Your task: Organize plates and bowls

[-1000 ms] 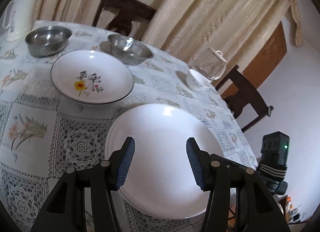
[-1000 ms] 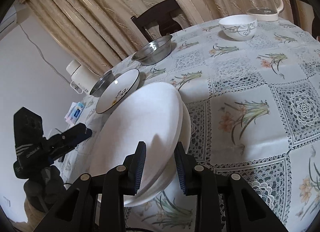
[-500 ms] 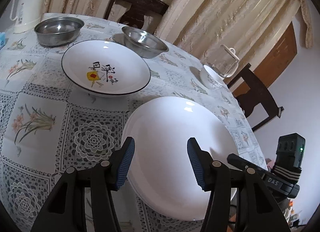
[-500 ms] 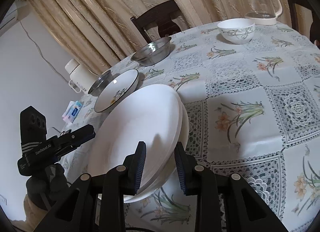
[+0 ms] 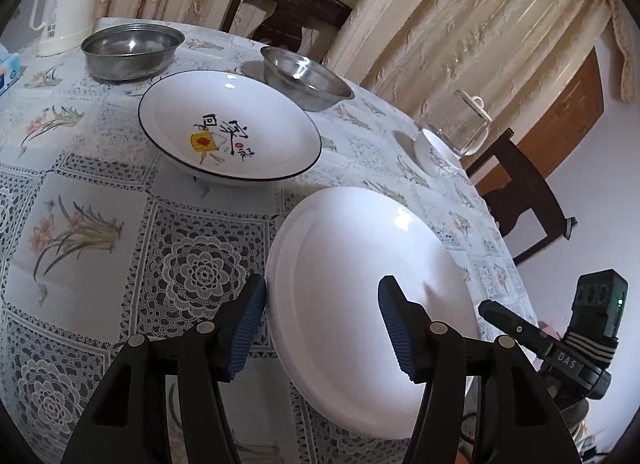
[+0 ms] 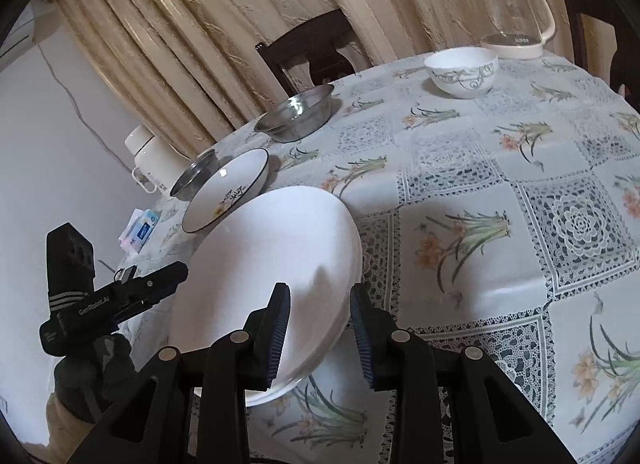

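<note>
A plain white plate (image 5: 360, 264) (image 6: 272, 264), which looks like two stacked, sits tilted at the near table edge. My right gripper (image 6: 320, 328) is shut on its rim, one finger on each face. My left gripper (image 5: 322, 320) is open at the plate's opposite edge, its left finger just outside the rim and its right finger over the plate. Behind lies a black-rimmed painted plate (image 5: 228, 132) (image 6: 232, 188). Two steel bowls (image 5: 130, 50) (image 5: 304, 76) stand farther back. A small patterned white bowl (image 6: 460, 70) sits by a glass kettle (image 6: 508, 12).
A white thermos jug (image 5: 68, 4) stands at the far left of the floral tablecloth (image 5: 100, 224). Dark wooden chairs (image 5: 288, 12) (image 5: 520, 192) stand around the table. A tissue pack (image 6: 140, 228) lies near the left edge. Curtains hang behind.
My left gripper has drawn back and to the left, so the white plate now sits further right between its fingers. The right gripper keeps its hold on the tilted plate.
</note>
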`<act>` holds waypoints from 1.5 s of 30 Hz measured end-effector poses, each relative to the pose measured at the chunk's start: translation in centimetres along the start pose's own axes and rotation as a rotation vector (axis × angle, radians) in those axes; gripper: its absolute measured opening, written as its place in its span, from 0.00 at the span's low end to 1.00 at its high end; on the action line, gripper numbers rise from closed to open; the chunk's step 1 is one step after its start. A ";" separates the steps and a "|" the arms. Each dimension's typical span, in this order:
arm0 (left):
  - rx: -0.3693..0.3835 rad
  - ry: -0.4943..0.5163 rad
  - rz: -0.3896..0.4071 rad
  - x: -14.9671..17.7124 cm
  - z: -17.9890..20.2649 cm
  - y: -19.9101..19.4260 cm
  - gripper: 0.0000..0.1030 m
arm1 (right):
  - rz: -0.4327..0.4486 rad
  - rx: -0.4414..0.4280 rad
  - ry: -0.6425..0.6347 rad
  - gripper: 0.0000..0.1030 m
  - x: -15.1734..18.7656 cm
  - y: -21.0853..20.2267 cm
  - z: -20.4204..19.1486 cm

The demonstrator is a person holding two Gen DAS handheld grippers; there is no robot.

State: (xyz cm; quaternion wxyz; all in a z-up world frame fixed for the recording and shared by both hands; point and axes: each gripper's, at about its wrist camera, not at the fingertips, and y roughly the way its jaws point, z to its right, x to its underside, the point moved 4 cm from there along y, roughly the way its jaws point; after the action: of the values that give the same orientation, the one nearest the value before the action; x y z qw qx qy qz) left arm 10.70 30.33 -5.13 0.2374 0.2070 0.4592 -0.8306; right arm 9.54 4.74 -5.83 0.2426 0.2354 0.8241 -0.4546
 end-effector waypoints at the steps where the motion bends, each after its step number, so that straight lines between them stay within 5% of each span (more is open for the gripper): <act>1: 0.002 -0.004 -0.004 0.0 -0.1 0.1 0.58 | -0.002 0.002 0.008 0.32 0.0 0.1 0.2; 10: -0.014 -0.032 -0.020 0.2 -0.9 0.5 0.58 | 0.025 0.009 0.048 0.49 -0.4 0.0 0.9; 45: -0.221 -0.030 0.091 -3.8 -5.4 0.5 0.62 | 0.004 0.024 -0.011 0.50 -5.1 2.6 -2.0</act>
State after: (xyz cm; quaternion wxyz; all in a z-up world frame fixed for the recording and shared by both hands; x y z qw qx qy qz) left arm 14.71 35.50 -5.94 0.3029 0.1877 0.5343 -0.7665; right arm 14.68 6.87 -3.40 0.2451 0.2372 0.8168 -0.4653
